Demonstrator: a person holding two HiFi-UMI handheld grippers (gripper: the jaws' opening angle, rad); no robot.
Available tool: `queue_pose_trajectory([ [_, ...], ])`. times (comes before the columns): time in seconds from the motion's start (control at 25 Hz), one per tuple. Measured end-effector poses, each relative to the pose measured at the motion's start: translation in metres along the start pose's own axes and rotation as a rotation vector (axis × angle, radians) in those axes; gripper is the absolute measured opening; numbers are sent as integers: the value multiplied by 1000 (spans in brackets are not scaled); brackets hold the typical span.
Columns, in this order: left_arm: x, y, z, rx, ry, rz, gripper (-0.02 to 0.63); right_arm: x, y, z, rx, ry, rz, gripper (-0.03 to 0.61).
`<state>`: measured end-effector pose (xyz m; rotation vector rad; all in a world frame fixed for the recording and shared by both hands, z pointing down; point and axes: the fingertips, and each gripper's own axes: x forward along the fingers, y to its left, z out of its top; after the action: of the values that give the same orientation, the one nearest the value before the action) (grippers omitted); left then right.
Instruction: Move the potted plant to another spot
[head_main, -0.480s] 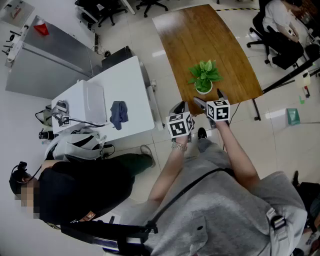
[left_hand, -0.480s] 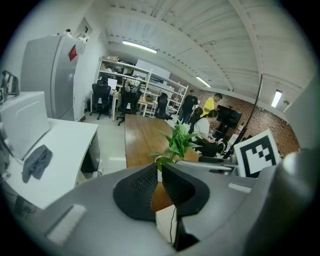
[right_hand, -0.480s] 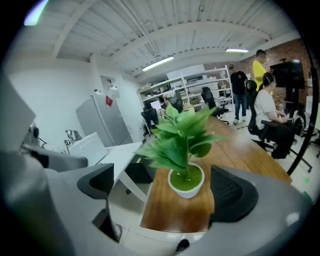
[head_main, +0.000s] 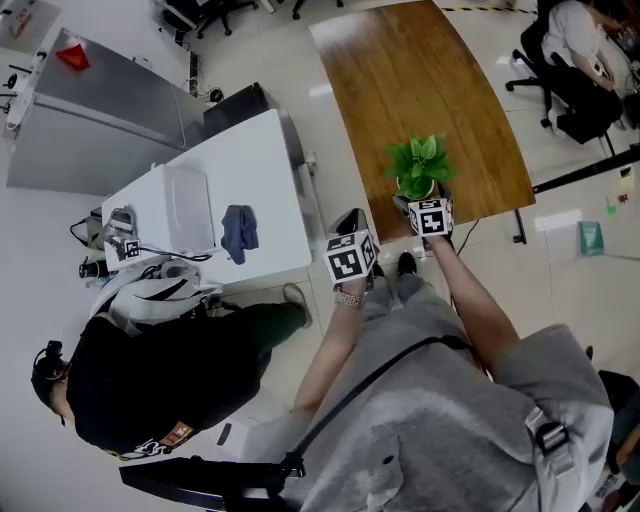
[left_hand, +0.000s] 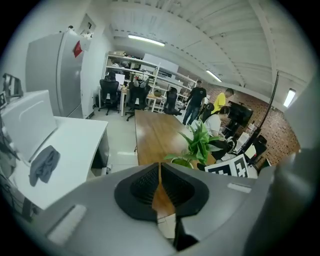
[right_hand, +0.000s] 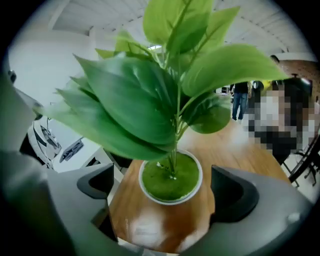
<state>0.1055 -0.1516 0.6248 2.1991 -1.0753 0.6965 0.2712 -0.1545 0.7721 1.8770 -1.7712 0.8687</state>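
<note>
Green leaves of the potted plant (head_main: 418, 163) mostly hide its pot overhead.

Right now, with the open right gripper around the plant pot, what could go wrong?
The potted plant stands near the table's corner between the right gripper's open jaws, untouched; an off-centre close could tip it or nudge it off. Its broad leaves overhang the jaws and might get caught.

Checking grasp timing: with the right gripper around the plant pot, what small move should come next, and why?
Probably close the right gripper on the potted plant. Its fingers stand wide apart on either side of the plant's base without touching it, and the plant sits on the wooden table, not yet lifted.
</note>
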Motion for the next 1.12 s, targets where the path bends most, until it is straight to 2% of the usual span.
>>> queue_pose_trajectory([
  [0.16,1,14,6,-1,-5,5,31,24,-7,-2,-46,42,-26,584],
  [0.36,0,38,1,-29,6,33,28,47,-19,-34,-11,145,-56,584],
  [0.56,0,54,-2,-48,18,50,28,54,-18,-23,0,80,-62,574],
  [0.88,-5,68,0,-79,7,56,28,49,10,-14,-96,73,37,551],
  [1.12,-28,104,-1,-163,-46,140,28,68,101,20,-246,62,194,551],
])
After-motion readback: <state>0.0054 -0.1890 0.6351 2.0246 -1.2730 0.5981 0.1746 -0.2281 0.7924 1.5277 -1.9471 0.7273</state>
